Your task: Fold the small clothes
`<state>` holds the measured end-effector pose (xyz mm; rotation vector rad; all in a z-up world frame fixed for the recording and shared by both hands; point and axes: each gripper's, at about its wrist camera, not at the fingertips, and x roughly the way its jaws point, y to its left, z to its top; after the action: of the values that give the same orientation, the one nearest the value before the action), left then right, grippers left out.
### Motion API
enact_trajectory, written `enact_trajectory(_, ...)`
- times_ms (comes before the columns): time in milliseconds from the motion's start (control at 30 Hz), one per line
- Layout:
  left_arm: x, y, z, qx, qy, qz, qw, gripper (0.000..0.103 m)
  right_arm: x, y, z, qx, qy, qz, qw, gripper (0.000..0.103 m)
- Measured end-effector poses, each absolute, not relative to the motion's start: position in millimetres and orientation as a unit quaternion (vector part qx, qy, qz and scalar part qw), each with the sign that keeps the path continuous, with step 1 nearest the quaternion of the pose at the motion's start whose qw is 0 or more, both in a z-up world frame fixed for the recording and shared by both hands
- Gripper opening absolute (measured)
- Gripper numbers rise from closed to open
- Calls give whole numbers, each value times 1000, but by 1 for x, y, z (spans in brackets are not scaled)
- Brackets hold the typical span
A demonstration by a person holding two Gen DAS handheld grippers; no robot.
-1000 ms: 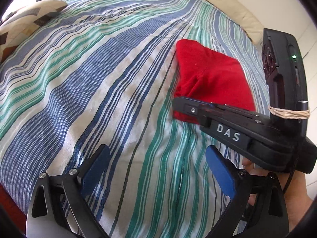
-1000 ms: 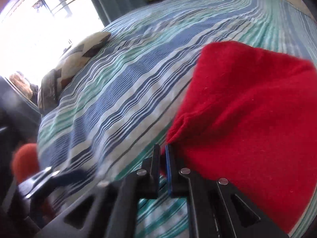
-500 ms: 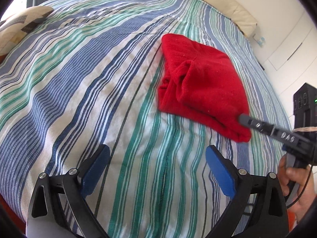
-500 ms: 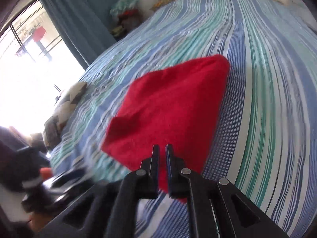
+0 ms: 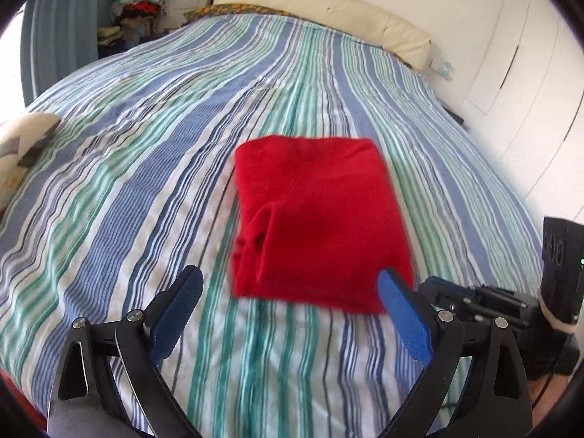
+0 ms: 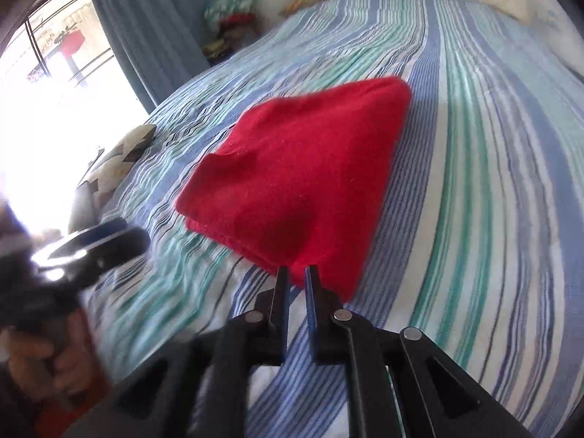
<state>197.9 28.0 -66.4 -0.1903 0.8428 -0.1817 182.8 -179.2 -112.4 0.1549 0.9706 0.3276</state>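
A red folded garment [image 5: 314, 219] lies flat on the striped bedspread [image 5: 146, 182], a compact rectangle with a small fold bump on its left side. My left gripper [image 5: 290, 292] is open and empty, just short of the garment's near edge. My right gripper [image 6: 296, 276] has its jaws nearly together with a narrow gap and nothing between them, just short of the garment's near corner [image 6: 299, 189]. The right gripper also shows at the lower right of the left wrist view [image 5: 474, 299], low beside the bed.
A patterned cushion [image 5: 22, 142] lies at the bed's left edge. A cream headboard pillow [image 5: 328, 11] is at the far end. A pile of clothes [image 5: 138, 3] sits by the blue curtain [image 6: 146, 29]. White cupboard doors [image 5: 529, 73] stand on the right.
Both grippers have pulled back from the garment. The right gripper, which was at the garment's edge a second ago, is now clear of it. The garment lies folded.
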Motion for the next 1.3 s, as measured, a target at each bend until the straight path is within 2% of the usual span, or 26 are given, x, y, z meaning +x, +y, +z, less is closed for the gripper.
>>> enact_trajectory(67, 225, 21, -67, -91, 418, -75, 901, 97, 192, -188, -102, 79, 452, 146, 876, 9)
enact_trajectory(167, 258, 21, -95, -75, 468, -27, 880, 81, 211, -191, -92, 96, 442, 146, 880, 10)
enact_trajectory(200, 264, 22, -111, -66, 491, -13, 868, 79, 218, -185, -94, 95, 447, 150, 877, 10)
enact_trajectory(300, 266, 34, -144, -71, 530, -17, 845, 80, 234, -171, -127, 90, 496, 150, 851, 12)
enact_trajectory(367, 259, 44, -137, -68, 524, -27, 848, 81, 237, -168, -154, 89, 533, 152, 828, 12)
enact_trajectory(433, 252, 59, -122, -82, 515, -38, 852, 81, 230, -170, -150, 95, 517, 156, 836, 13)
enact_trajectory(500, 251, 77, -107, -124, 497, -58, 857, 87, 224, -182, -134, 128, 490, 166, 846, 33)
enact_trajectory(533, 256, 81, -102, -147, 491, -72, 856, 89, 222, -191, -125, 148, 469, 169, 854, 66)
enact_trajectory(567, 264, 84, -100, -166, 490, -86, 851, 94, 220, -200, -117, 165, 446, 163, 864, 90)
enact_trajectory(600, 274, 84, -101, -178, 495, -103, 844, 97, 221, -211, -110, 182, 421, 150, 876, 92)
enact_trajectory(767, 325, 50, -143, -127, 560, -121, 809, 97, 277, -239, -134, 291, 436, 140, 840, 92)
enact_trajectory(867, 327, 35, -145, -100, 547, -112, 823, 101, 308, -219, -167, 311, 476, 164, 806, 85)
enact_trajectory(900, 326, 31, -142, -100, 546, -118, 823, 90, 314, -210, -178, 309, 491, 170, 796, 83)
enact_trajectory(933, 325, 27, -139, -102, 546, -132, 821, 73, 317, -200, -184, 292, 498, 166, 800, 80)
enact_trajectory(967, 327, 22, -136, -115, 554, -158, 810, 29, 317, -192, -182, 270, 492, 164, 811, 69)
enact_trajectory(1000, 329, 19, -133, -119, 563, -156, 803, 28, 317, -188, -180, 255, 489, 161, 818, 59)
enact_trajectory(1033, 330, 16, -125, -115, 557, -153, 808, 27, 318, -188, -177, 250, 493, 153, 819, 41)
enact_trajectory(1067, 330, 10, -113, -112, 548, -162, 813, 26, 317, -191, -171, 256, 493, 148, 818, 36)
enact_trajectory(1300, 342, -20, -10, -121, 451, -226, 855, 26, 315, -222, -61, 197, 402, 144, 882, 32)
